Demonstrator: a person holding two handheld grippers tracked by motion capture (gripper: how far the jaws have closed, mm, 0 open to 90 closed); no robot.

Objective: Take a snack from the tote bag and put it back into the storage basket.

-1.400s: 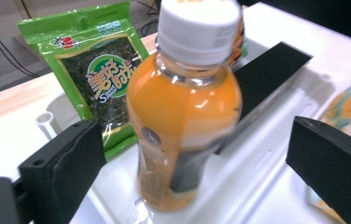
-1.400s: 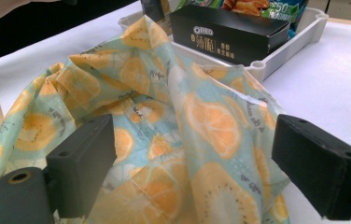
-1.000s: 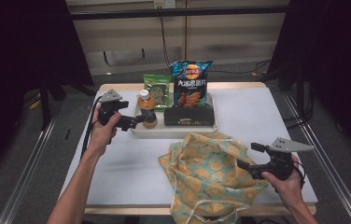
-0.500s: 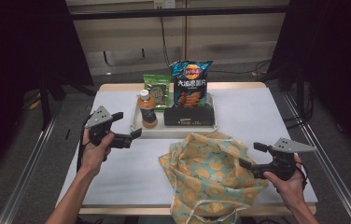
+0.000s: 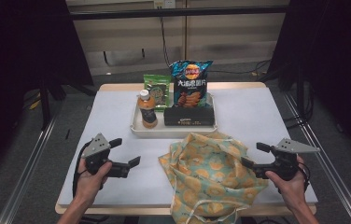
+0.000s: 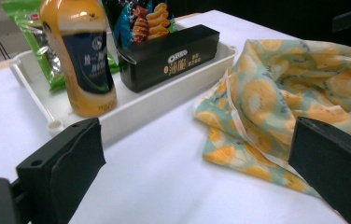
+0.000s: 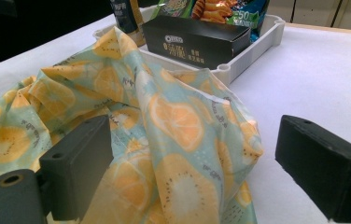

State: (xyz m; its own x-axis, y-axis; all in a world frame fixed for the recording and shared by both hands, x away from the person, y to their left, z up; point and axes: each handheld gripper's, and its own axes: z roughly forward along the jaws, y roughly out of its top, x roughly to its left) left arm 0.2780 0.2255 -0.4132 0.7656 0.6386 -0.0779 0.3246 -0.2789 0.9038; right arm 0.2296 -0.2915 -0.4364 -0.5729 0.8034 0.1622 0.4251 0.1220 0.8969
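**Left gripper pulls back from the tray**

Drawn away from the orange bottle [image 5: 148, 111], the left gripper [image 5: 126, 156] now hovers open and empty over the near-left table [image 5: 99, 112]. Opposite, the right gripper [image 5: 253, 156] waits open beside the fruit-print cloth bag [image 5: 206, 175]. Bottle, Oreo box [image 5: 188, 115] and chip bag [image 5: 190, 84] stand in the white tray [image 5: 173, 130]. Packing seems next: opening the bag's mouth first.
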